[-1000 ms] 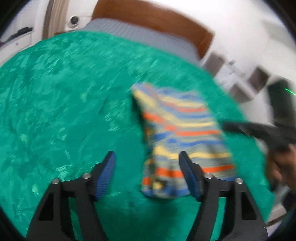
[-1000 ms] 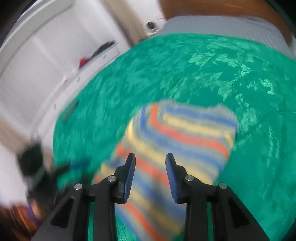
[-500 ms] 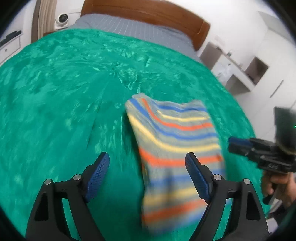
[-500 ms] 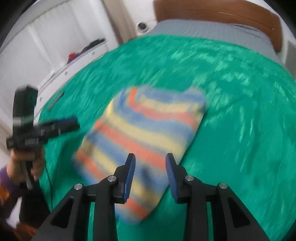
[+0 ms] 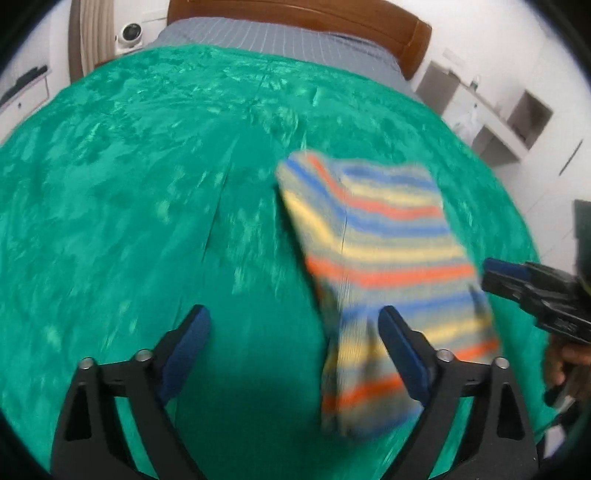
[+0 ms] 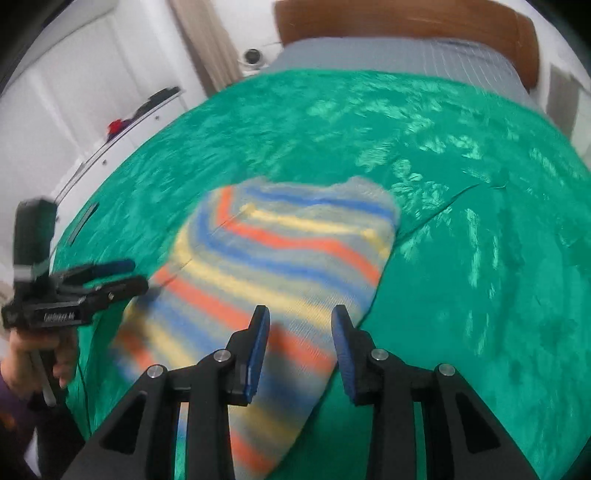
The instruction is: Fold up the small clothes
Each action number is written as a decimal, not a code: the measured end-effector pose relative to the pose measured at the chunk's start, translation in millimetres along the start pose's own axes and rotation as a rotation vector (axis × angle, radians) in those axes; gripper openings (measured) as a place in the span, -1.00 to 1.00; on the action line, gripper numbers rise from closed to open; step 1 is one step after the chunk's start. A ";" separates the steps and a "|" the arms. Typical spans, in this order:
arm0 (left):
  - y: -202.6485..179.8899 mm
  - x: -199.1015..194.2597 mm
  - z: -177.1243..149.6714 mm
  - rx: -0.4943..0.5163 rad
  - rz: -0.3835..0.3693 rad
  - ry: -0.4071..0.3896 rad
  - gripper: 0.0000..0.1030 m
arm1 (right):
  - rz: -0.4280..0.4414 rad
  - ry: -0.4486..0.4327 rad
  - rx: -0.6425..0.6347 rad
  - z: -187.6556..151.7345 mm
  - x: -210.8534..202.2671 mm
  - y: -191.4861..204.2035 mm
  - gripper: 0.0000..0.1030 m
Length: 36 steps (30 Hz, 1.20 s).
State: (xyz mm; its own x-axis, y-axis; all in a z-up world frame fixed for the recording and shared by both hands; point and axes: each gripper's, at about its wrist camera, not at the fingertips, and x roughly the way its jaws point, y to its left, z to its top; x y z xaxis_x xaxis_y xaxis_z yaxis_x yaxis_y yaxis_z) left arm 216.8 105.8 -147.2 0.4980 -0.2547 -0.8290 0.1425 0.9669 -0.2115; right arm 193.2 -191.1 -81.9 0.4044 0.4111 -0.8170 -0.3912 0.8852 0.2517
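Observation:
A striped garment (image 5: 384, 266) in blue, orange, yellow and grey lies folded into a long rectangle on the green bedspread (image 5: 147, 206). My left gripper (image 5: 291, 347) is wide open and empty, held above the blanket just left of the garment's near end. My right gripper (image 6: 299, 343) is open with a narrower gap and empty, held above the garment (image 6: 273, 266) near its front right edge. Each gripper shows in the other's view: the right one (image 5: 517, 280) at the garment's right, the left one (image 6: 107, 277) at its left.
A wooden headboard (image 5: 303, 14) and grey striped sheet (image 5: 280, 40) are at the far end of the bed. White shelves (image 5: 498, 118) stand to the right, white cabinets (image 6: 74, 110) to the left. A small white camera (image 5: 129, 33) sits by the headboard.
Both grippers have pulled back from the garment and risen. The garment lies still, in the same folded shape. Both stay open.

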 end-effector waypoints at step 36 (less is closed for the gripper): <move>-30.7 -73.4 -65.6 0.164 0.227 -0.059 0.91 | -0.234 0.025 0.180 -166.8 -84.6 37.8 0.75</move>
State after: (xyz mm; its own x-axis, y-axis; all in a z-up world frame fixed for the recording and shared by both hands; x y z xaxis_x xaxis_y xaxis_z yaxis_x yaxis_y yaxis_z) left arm 119.8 95.6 -113.9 0.5814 -0.0367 -0.8128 0.1553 0.9856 0.0666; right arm 6.3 -228.7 -89.9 0.4450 0.1874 -0.8757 -0.1354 0.9807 0.1411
